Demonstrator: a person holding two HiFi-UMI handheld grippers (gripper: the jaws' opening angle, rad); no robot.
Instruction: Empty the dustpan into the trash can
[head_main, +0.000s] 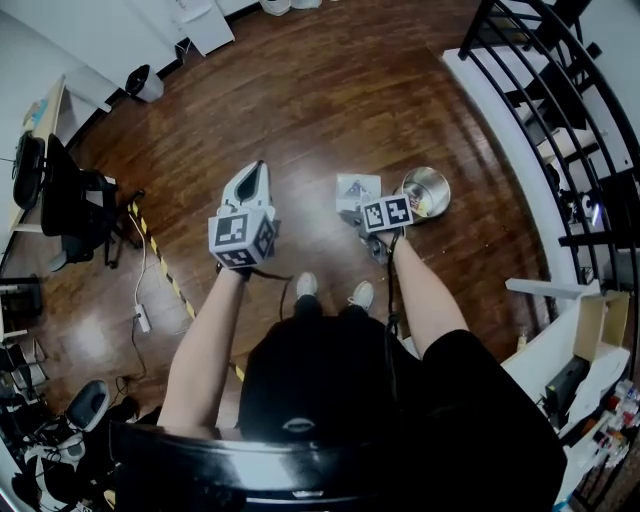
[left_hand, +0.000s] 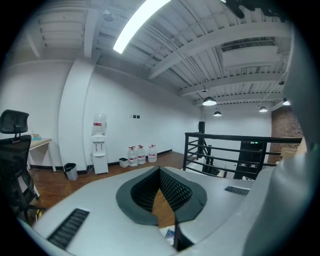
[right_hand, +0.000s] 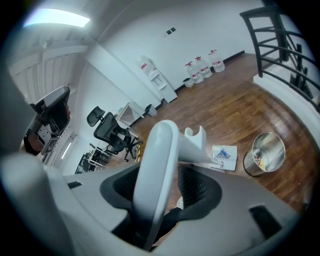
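Dark wooden floor (head_main: 300, 100) fills the head view, and down near the person's shoes sits the white dustpan (head_main: 357, 190), flat on the boards. The shiny metal trash can (head_main: 426, 192) is just beside it, on the side toward the floor's edge under the black railing.

The right gripper view tells the story. The dustpan's long white handle (right_hand: 162, 140) rises straight up into the right tongs (right_hand: 167, 172). Those jaws stand apart around it. The handle leans on one pad and a dark gap shows at the other, so I'd call it not yet clamped. Below it the pan (right_hand: 224, 156) rests on the floor, and the trash can (right_hand: 264, 154) is close by.

The left tongs (left_hand: 160, 172) are together and hold nothing. They point out level across the room, well apart from the dustpan.

As for handling, it looks like light, stiff plastic. The handle is smooth and rounded, so it could twist or slip in a loose grip. Taking hold high on that handle seems right. Keep the pan level until it's over the can, or whatever lies on it may slide off early.
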